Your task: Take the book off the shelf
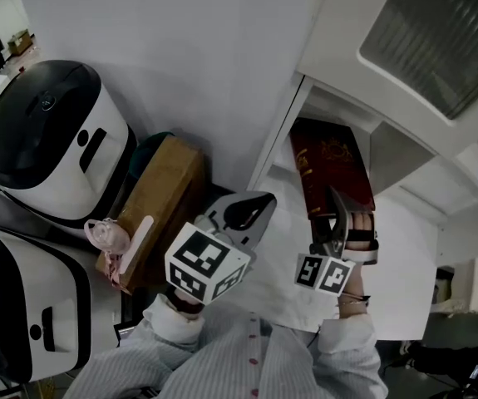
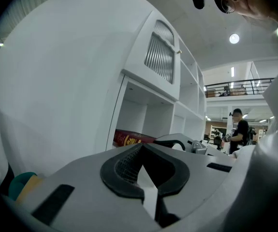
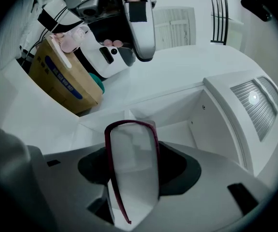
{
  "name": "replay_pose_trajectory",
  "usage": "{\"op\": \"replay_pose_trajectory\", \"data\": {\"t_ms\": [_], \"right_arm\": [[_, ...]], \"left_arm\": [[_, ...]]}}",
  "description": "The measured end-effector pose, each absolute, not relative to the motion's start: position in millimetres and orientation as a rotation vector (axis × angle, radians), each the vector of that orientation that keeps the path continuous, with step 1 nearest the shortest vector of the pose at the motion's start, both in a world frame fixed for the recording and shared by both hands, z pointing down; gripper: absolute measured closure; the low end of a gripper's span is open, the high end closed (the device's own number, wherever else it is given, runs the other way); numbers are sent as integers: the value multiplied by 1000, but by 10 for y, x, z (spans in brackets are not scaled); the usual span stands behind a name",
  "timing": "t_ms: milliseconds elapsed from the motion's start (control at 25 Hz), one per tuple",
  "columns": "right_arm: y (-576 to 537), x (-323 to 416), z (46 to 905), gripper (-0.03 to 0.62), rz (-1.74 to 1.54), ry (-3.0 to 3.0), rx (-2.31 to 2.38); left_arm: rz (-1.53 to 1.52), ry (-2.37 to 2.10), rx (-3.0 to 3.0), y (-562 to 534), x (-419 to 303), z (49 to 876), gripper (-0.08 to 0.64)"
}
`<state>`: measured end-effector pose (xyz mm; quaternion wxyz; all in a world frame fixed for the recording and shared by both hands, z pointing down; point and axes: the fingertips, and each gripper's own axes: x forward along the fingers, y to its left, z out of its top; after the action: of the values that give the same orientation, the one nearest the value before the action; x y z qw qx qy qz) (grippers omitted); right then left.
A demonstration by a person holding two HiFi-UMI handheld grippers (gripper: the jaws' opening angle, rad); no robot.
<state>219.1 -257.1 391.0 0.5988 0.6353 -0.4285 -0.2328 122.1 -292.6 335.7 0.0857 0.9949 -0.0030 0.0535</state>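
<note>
Right gripper on the book, left gripper idle beside it

The right gripper point(image 1: 342, 210) reaches forward, nearly level, its jaws standing wide and pressed against the two covers at the near end of the book point(image 1: 330, 160). The right hand point(image 1: 360, 233) wraps the handle just behind the jaws, with a band around the wrist. The left gripper point(image 1: 259, 204) is held just left of the book and apart from it, also close to level, jaws together with nothing between them. Both forearms, in pale striped sleeves point(image 1: 189, 352), come up from below the book.
</note>
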Motion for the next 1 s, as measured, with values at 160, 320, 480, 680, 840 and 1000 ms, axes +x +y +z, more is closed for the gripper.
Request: {"op": "replay_pose_trajectory", "data": {"t_ms": [160,320,480,680,840,1000], "right_arm": [[-2493,2092,3883,348,-535,-991,1487],[-2413,1986,3842,350,-539,-995,1501],[-2321,1894,3787,357,-553,-999,1518],[-2175,1761,3688,364,-559,-1024,1547],[-2026,1669,3600,368,-559,-1059,1568],[-1875,1557,3486,370,-554,-1103,1590]], "left_arm": [[171,9,2966,-2851,1166,3368,549],[184,26,2971,-2770,1115,3378,549],[190,35,2971,-2694,1080,3387,549],[199,36,2975,-2581,1051,3383,549],[211,25,2971,-2462,1059,3397,549],[228,5,2954,-2346,1046,3402,549]]}}
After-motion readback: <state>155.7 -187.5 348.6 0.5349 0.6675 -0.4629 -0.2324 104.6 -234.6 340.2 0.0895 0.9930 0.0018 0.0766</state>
